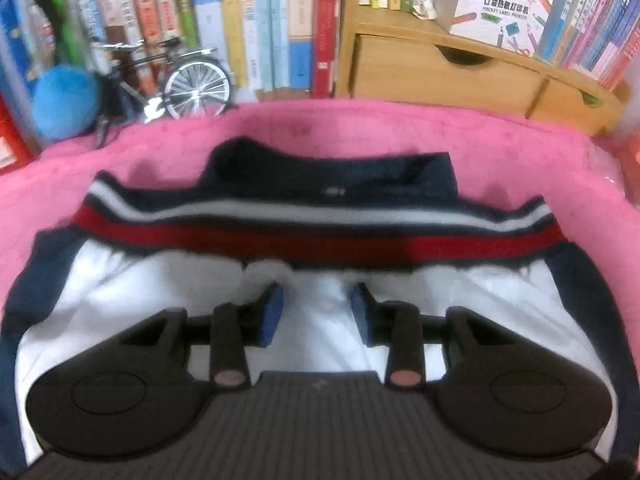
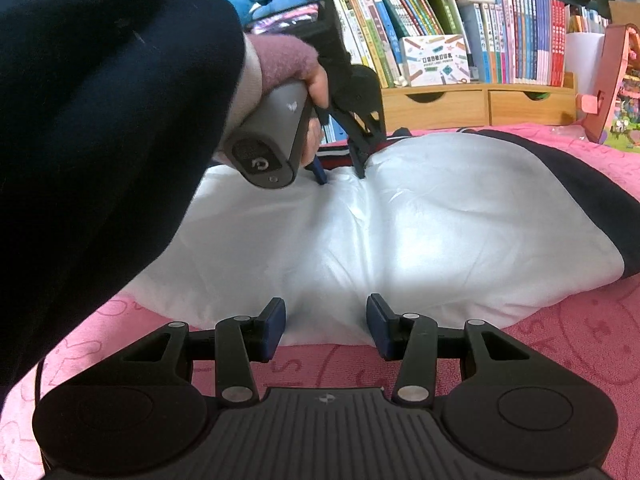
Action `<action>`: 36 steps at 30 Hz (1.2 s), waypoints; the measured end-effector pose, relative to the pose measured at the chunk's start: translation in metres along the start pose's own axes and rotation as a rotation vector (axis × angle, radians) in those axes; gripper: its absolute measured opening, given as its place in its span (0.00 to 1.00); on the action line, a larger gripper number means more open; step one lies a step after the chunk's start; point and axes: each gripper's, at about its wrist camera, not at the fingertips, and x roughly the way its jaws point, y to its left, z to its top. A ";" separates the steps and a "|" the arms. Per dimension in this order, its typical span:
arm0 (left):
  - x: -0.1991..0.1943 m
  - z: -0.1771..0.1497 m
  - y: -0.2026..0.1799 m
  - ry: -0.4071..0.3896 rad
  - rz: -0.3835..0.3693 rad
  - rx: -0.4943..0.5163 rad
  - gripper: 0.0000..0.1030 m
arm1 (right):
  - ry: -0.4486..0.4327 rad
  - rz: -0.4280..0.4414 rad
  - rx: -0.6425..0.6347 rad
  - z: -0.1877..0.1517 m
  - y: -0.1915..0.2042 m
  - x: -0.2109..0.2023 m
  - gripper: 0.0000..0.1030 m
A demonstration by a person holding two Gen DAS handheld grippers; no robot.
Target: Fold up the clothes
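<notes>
A jacket lies on a pink blanket [image 1: 360, 132]. Its white body [image 1: 128, 292] has navy sleeves, a red and white chest stripe [image 1: 280, 236] and a navy collar [image 1: 332, 176] at the far side. My left gripper [image 1: 318, 312] is open, its blue pads resting over the white fabric just below the stripe. In the right wrist view the same jacket [image 2: 440, 220] is a white mound, and my left gripper [image 2: 344, 174] presses down on its far edge. My right gripper [image 2: 326, 326] is open at the jacket's near hem, with nothing between its pads.
A wooden drawer unit [image 1: 460, 76] and a row of books [image 1: 248, 20] stand behind the blanket. A model bicycle [image 1: 176, 80] and a blue ball [image 1: 64, 100] sit at the back left. My dark sleeve [image 2: 100, 140] fills the left of the right wrist view.
</notes>
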 end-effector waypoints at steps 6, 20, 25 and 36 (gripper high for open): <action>-0.036 -0.034 0.001 0.038 -0.053 0.067 0.35 | -0.003 -0.001 0.000 0.002 -0.001 0.004 0.45; -0.048 -0.094 -0.002 0.151 -0.131 0.141 0.35 | -0.005 0.004 0.006 0.004 -0.004 0.002 0.45; -0.032 -0.077 -0.014 0.093 -0.075 0.178 0.39 | -0.004 0.003 0.003 0.004 -0.004 0.003 0.45; 0.039 0.031 0.007 0.013 0.015 -0.075 0.41 | -0.003 0.007 -0.001 0.002 -0.003 -0.004 0.45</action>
